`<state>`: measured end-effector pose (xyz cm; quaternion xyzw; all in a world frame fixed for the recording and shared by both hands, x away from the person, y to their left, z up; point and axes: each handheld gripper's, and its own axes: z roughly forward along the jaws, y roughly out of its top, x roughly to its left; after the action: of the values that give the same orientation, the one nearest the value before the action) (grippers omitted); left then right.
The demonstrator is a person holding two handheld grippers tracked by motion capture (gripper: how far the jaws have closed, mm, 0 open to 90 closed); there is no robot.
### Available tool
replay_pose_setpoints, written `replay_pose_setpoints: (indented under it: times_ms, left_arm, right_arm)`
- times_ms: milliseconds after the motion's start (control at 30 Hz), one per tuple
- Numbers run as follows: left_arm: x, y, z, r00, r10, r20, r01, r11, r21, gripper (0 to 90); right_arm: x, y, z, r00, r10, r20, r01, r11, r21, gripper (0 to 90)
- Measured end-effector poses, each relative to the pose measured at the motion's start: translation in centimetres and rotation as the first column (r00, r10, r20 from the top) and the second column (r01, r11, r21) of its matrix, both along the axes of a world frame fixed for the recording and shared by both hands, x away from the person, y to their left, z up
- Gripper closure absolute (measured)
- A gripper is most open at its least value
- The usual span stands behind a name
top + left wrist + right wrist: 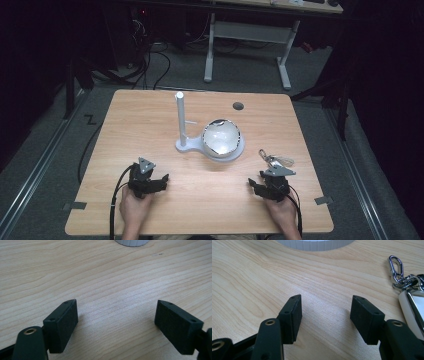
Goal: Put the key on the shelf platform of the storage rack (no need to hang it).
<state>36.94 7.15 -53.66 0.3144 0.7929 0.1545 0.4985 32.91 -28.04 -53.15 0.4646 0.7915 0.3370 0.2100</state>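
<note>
Both of my hand-held grippers, left (156, 181) and right (256, 185), rest open and empty on the bench (150, 130); a keychain (409, 290) lies just beside the right one.

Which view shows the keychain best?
Right gripper view: the keychain sits close beside the right gripper, clasp and links sharp, though cut off at the frame edge. High view shows it whole but tiny.
</note>
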Motion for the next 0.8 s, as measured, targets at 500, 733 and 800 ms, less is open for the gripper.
replay_pose_setpoints:
  times_ms: [500, 733, 800]
  left_arm:
    - [0.01, 0.04, -0.03, 1.0, -0.005, 0.004, 0.005, 1.0, 0.006, 19.1]
    - [0.04, 0.07, -0.03, 1.0, -0.006, 0.005, 0.006, 1.0, 0.006, 19.3]
    - [0.04, 0.07, -0.03, 1.0, -0.006, 0.005, 0.006, 1.0, 0.006, 19.4]
  right_arm:
    - [0.0, 0.02, -0.01, 1.0, -0.001, -0.002, 0.001, 1.0, 0.004, 43.0]
    - [-0.02, 0.07, -0.01, 1.0, -0.002, -0.001, 0.002, 1.0, 0.002, 42.2]
    - [-0.02, 0.07, -0.01, 1.0, -0.003, -0.002, 0.003, 1.0, 0.002, 42.1]
